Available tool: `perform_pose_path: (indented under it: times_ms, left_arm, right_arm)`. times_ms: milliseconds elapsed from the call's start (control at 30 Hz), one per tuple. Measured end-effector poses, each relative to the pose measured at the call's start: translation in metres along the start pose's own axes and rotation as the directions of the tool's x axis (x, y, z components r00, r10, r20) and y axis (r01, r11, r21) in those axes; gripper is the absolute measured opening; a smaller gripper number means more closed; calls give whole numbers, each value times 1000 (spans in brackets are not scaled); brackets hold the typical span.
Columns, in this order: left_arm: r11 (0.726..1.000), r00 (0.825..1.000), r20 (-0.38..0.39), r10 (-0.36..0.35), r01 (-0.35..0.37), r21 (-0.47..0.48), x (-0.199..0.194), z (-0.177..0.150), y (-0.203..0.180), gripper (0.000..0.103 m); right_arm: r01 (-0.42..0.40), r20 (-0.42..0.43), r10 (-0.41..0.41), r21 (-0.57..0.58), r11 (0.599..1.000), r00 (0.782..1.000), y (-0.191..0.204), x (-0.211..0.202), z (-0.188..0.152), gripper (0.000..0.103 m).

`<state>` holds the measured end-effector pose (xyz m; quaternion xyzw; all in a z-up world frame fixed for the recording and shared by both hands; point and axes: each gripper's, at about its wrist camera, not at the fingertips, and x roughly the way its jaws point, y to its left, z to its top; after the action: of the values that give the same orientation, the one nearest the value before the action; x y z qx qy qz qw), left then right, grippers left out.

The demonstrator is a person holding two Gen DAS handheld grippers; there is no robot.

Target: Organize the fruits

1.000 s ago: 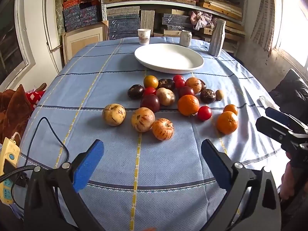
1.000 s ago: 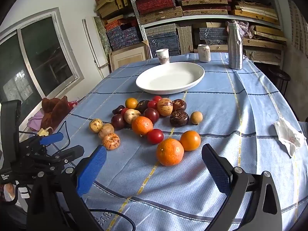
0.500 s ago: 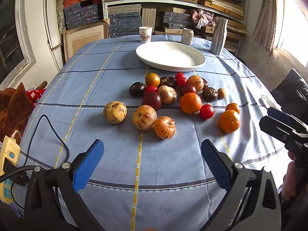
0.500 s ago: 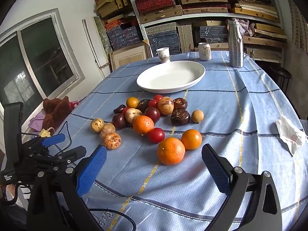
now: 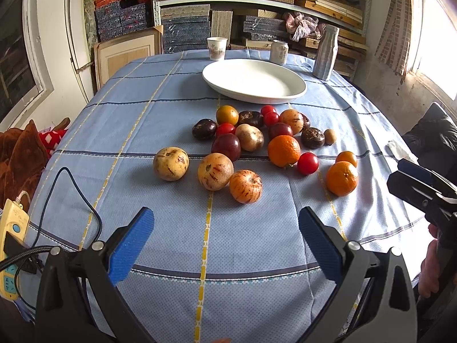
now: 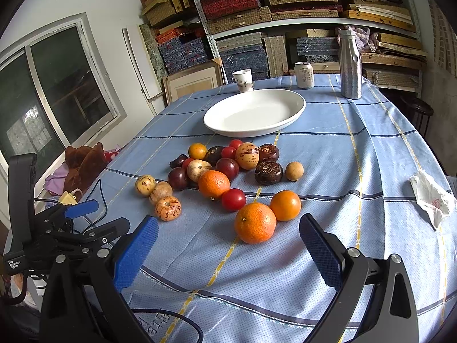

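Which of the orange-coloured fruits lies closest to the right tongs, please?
The big orange at the near edge of the group: it lies just ahead of the open right tongs, nearer than the smoother orange fruit touching it behind.

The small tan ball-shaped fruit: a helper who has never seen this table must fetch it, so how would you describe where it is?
Start at the big white plate on the blue tablecloth and come toward the fruit pile in front of it. On the pile's right edge, beside a dark brown wrinkled fruit, sits the small tan fruit. It is plain, matte and smaller than the fruits near it.
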<state>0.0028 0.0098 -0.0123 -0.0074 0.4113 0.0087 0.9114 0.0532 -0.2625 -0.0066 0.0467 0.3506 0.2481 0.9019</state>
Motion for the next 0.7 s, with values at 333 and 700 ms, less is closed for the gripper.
perform_pose_path:
  times_ms: [333, 700]
  left_arm:
    - [1000, 1000, -8, -2, 2, -5, 2, 0, 1, 99]
    - [1000, 1000, -14, -2, 2, -10, 3, 0, 1, 99]
  right_arm:
    - [-4, -3, 4, 1, 1000, 1000, 0, 1, -1, 100]
    - [-8, -3, 9, 4, 1000, 1000, 1, 1, -1, 100]
